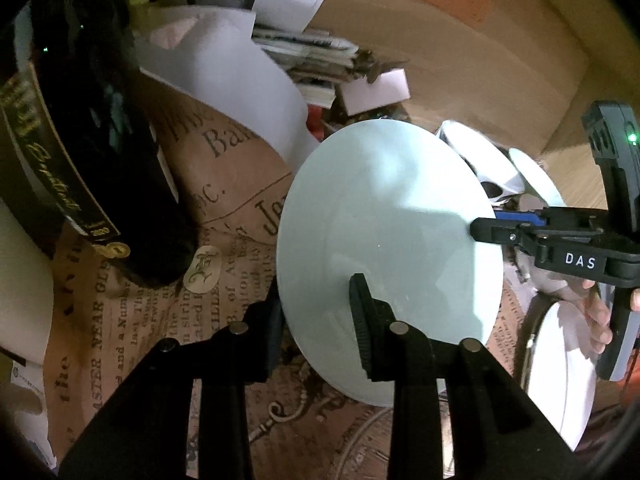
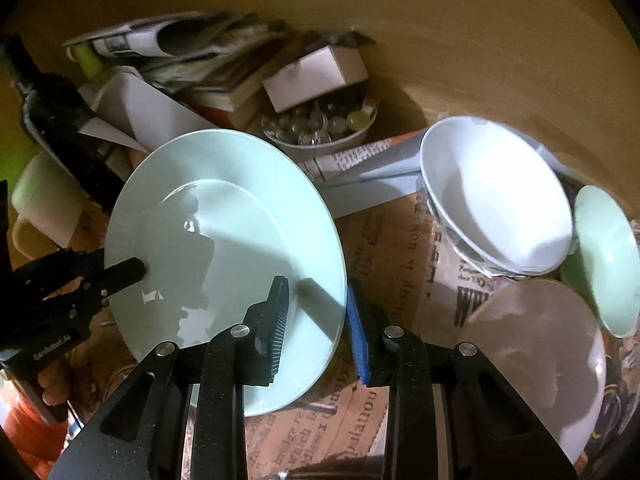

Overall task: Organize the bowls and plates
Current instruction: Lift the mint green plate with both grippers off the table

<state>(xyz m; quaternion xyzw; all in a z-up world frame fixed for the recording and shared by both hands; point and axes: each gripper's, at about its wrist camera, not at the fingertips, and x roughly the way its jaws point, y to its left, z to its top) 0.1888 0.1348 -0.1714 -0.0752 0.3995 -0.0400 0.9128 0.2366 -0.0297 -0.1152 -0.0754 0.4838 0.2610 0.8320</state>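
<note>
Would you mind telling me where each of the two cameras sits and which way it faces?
Left wrist: on the left gripper, looking along its fingers, which straddle the pale green plate; the right gripper and the person's hand show at right.
Right wrist: on the right gripper, facing the plate from its opposite edge, white bowl at right; the left gripper enters from left.
Shared: the plate, each other's gripper, the newsprint cover.

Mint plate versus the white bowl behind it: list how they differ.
The mint plate is pale green, flat and shallow; the white bowl is white and deep-walled. The mint plate is held tilted at its rim by both the left gripper and the right gripper; the white bowl sits ungripped, leaning on other dishes. Both are round, glossy and empty.
</note>
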